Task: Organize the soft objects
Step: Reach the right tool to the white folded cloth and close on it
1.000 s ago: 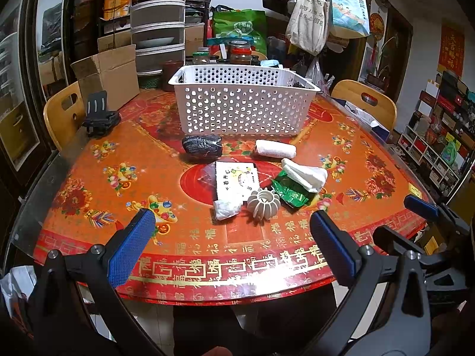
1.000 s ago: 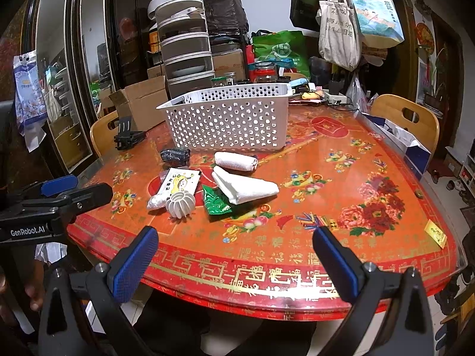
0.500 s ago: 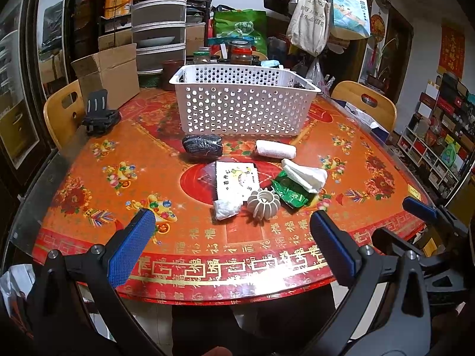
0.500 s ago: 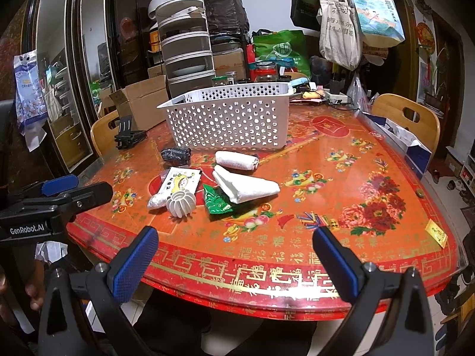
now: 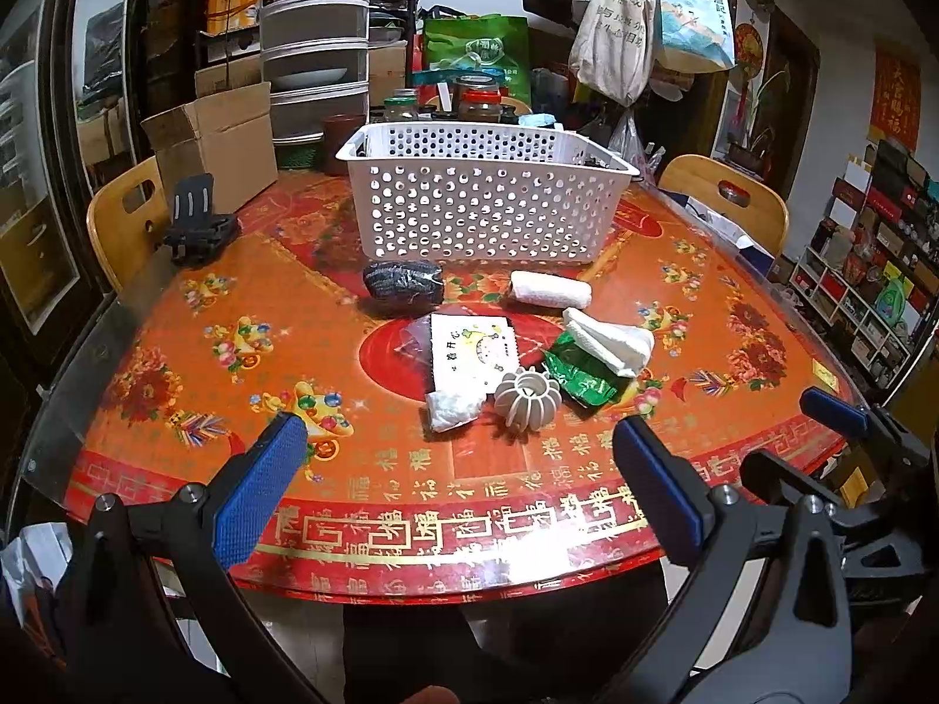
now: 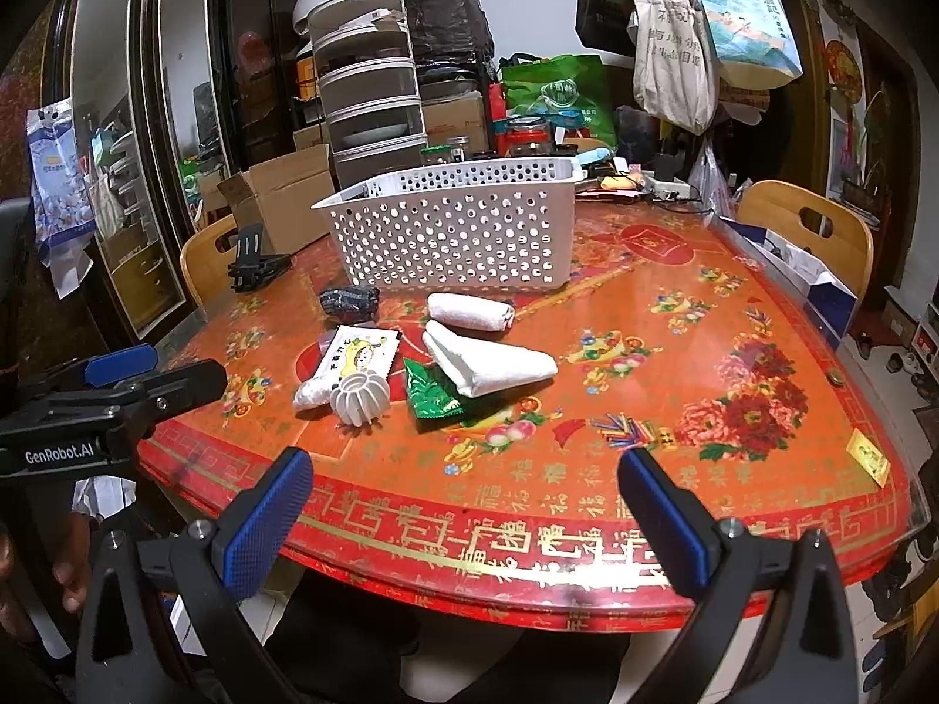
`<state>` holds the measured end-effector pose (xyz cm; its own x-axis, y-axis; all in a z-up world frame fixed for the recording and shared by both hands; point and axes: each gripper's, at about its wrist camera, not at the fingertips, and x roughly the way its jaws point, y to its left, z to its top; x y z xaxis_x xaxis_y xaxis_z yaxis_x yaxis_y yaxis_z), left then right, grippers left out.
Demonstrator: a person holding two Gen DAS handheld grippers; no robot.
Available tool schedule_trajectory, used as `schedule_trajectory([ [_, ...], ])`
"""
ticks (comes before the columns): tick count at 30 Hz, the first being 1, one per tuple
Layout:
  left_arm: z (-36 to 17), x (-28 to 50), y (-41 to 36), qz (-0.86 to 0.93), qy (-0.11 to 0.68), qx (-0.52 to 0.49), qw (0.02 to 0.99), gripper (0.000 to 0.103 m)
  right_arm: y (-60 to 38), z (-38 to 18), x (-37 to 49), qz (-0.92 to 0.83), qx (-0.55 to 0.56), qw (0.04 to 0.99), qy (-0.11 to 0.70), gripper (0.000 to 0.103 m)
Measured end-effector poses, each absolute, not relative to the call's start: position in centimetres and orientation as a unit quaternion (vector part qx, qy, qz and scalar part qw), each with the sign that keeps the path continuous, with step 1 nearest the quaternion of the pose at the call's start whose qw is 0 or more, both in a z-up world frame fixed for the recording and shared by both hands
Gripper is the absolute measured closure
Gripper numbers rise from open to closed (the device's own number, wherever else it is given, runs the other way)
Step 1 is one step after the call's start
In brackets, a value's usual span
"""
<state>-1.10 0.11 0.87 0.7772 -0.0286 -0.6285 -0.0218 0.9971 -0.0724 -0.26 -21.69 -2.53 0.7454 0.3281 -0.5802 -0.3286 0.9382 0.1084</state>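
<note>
White towels, one rolled [image 5: 550, 291] and one folded [image 5: 610, 340], lay on the bench [image 5: 176, 352] before the basket [image 5: 481, 193]. Both hand-held grippers, left [image 5: 458, 490] and right [image 6: 463, 513], hovered at the near edge, jaws apart and empty. Nothing was picked yet; next came a reach and a soft pinch.

The red patterned table [image 5: 246, 305] carries a black phone stand [image 5: 196, 223] at its 10 o'clock edge. Behind that sits an open cardboard box [image 5: 217, 146], with stacked grey drawers [image 5: 314, 58] just beside it at 12 o'clock. Jars [image 5: 478, 105] and a green bag [image 5: 475, 50] crowd the far edge. Tote bags [image 6: 675, 53] hang at 1 o'clock. Wooden chairs [image 6: 813, 229] stand at 2 and 10 o'clock.
</note>
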Motion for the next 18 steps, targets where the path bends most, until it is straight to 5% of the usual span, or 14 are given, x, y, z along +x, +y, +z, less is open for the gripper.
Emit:
schedule_trajectory([
  [11,-0.2,1.7,3.2,0.002,0.331,-0.056,0.942,0.000,-23.6,-2.9,2.2,0.166,0.026,0.943,0.288,0.000],
  [18,-3.9,5.5,5.2,-0.010,0.396,-0.055,0.917,0.000,-23.3,-4.9,4.9,0.189,0.033,0.930,0.313,0.005],
])
